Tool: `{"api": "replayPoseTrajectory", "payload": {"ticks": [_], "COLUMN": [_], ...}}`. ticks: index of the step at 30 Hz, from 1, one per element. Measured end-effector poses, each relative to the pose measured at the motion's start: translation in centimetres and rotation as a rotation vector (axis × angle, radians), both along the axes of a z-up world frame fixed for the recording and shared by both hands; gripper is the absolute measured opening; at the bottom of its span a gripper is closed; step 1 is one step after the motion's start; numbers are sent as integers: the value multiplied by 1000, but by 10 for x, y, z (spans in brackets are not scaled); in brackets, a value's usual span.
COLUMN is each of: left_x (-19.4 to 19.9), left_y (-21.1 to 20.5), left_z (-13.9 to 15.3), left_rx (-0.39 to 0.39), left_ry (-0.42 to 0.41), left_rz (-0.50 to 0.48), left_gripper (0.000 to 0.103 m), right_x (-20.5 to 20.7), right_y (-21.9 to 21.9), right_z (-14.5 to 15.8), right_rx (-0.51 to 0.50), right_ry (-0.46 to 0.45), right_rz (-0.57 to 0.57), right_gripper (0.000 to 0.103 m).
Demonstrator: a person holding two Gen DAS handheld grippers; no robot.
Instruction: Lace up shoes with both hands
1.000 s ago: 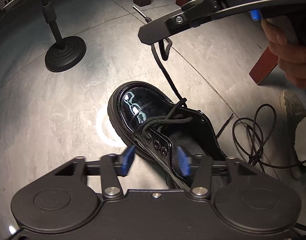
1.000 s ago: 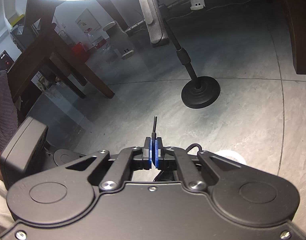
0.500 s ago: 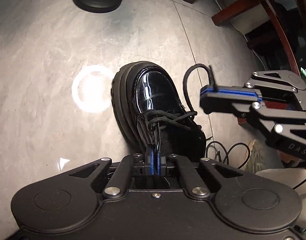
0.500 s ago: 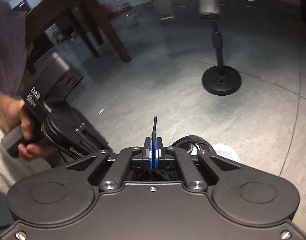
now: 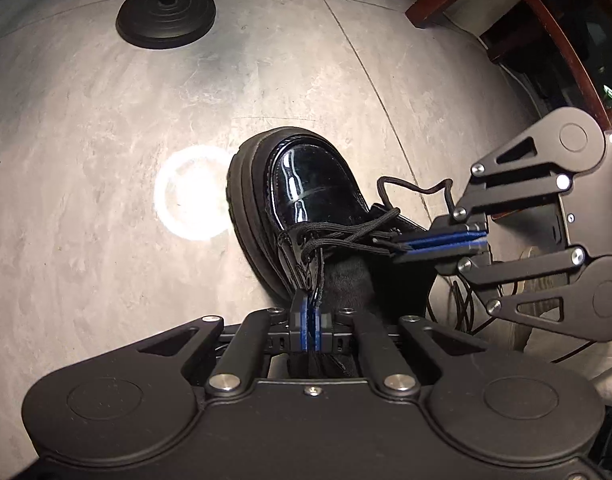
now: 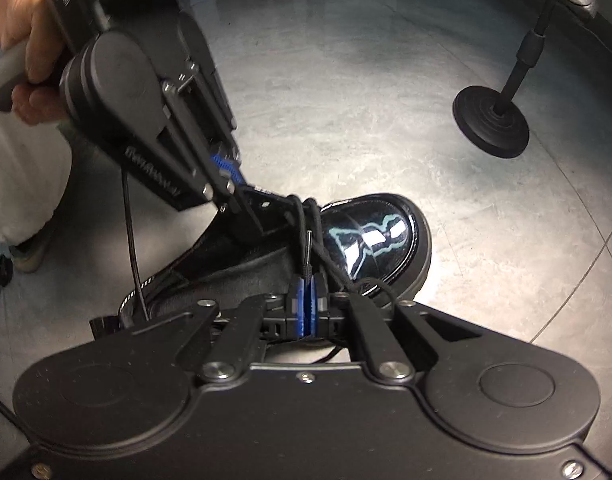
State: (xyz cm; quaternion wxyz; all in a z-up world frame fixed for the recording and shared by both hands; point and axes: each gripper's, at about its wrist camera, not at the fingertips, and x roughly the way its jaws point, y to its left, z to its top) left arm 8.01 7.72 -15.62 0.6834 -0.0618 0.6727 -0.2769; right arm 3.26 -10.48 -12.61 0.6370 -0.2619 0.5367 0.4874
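Threading the lace on the black boot (image 5: 318, 188)

My left gripper (image 5: 308, 312) is closed on the eyelet flap; my right gripper (image 6: 306, 280) is closed on the lace tip (image 6: 307, 248); next I must aim this tip into a free eyelet, I judge; the boot stands on the grey floor (image 5: 85, 160), its long axis running away from me, toe far.
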Motion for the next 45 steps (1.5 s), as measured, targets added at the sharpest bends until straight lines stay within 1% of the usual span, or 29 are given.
{"api": "replayPoseTrajectory", "payload": {"ticks": [4,7,9,10,13,18,21,23,25,27,35,37,40,42,45], "left_x": [3,1,2,5,10,15,24,31,34,34,33,33,34,34,34], "left_y": [3,-2,0,4,14,20,28,37,42,44,45,46,45,44,44], "left_z": [-3,1,0,-3,-9,-14,-23,-32,-37,-40,-40,-40,-39,-38,-38], "left_rx": [-17,-1,-16,-32,-69,-115,-168,-219,-248,-265,-268,-269,-267,-264,-261], "left_ry": [36,-1,17,38,80,97,141,193,225,239,233,234,231,227,225], "left_rz": [11,-34,-18,1,46,51,72,101,120,128,126,125,122,116,113], "left_gripper": [4,4,4,4,4,4,4,4,4,4,4,4,4,4,4], "right_x": [-7,-3,1,3,6,6,10,13,17,19,21,23,33,36,37], "right_y": [4,12,18,21,26,29,31,32,33,32,37,34,32,31,35], "right_z": [2,4,3,2,-4,-11,-13,-13,-15,-16,-18,-12,-14,-16,-16], "right_rx": [-10,-30,-48,-57,-79,-113,-126,-123,-118,-118,-111,-93,-59,-52,-47], "right_ry": [11,23,23,23,40,66,86,98,115,129,125,142,192,209,213], "right_rz": [66,106,151,178,195,147,105,84,63,50,51,33,-8,-23,-17], "right_gripper": [4,4,4,4,4,4,4,4,4,4,4,4,4,4,4]}}
